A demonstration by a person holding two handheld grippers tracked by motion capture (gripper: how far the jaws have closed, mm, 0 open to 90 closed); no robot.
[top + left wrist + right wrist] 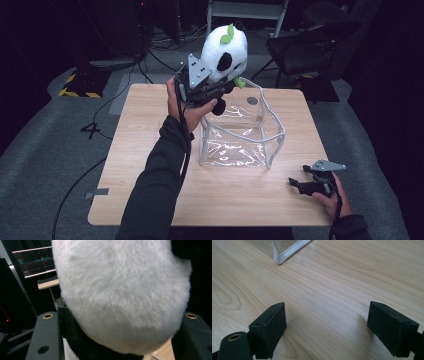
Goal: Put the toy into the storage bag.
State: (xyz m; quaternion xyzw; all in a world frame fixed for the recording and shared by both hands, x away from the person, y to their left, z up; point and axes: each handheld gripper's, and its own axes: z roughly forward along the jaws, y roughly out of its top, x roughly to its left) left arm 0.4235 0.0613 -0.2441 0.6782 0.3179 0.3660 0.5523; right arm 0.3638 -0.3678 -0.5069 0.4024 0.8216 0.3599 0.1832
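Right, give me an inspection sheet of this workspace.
Surface: light wooden table, bare around the bag.
Job's things: panda plush held up above the far edge; clear plastic bag standing open at mid-table.
Clutter: nothing seen.
Grippers: left gripper shut on the panda plush; right gripper open, low over the near right corner.
Cables: black cable across the floor at left.
Surroundings: dark room, grey carpet, folding chair, monitor.

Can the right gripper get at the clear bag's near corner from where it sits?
Probably yes: the right gripper is open and low over bare table, with nothing between it and the clear bag corner ahead.
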